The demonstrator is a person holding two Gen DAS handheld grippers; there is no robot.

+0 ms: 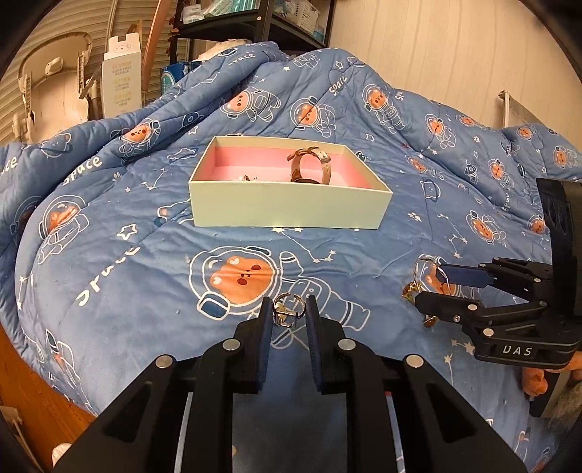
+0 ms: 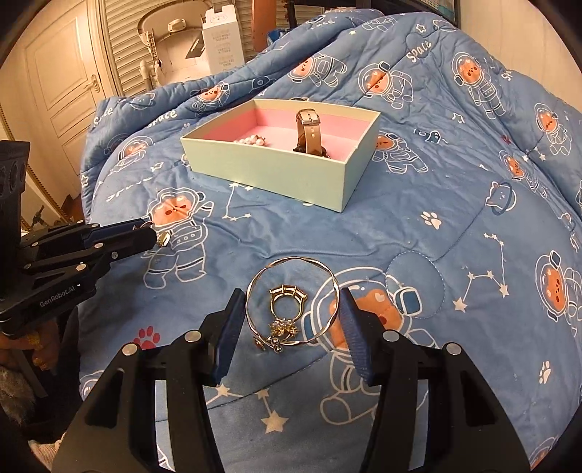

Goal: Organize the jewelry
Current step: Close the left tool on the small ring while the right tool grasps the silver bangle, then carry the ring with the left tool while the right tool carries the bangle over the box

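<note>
A pale green box [image 1: 287, 203] with pink lining sits on the blue quilt; it also shows in the right wrist view [image 2: 269, 171]. Inside it stand a tan-strapped watch [image 1: 309, 165] [image 2: 309, 132] and a small pearl piece [image 2: 251, 140]. My left gripper [image 1: 289, 309] is open, its fingers on either side of a small gold ring [image 1: 285, 313] lying on the quilt. My right gripper [image 2: 289, 309] is open around a thin gold bangle [image 2: 291, 302], with a gold ring [image 2: 287, 296] and a crystal charm [image 2: 282, 327] inside its loop. The right gripper also shows in the left wrist view [image 1: 433, 287].
The blue astronaut-print quilt [image 1: 145, 273] is rumpled and rises toward the back. A white carton [image 1: 122, 83] and a shelf unit [image 1: 254, 22] stand behind the bed. A door [image 2: 62, 83] is at the left. The wooden floor [image 1: 32, 393] shows at the lower left.
</note>
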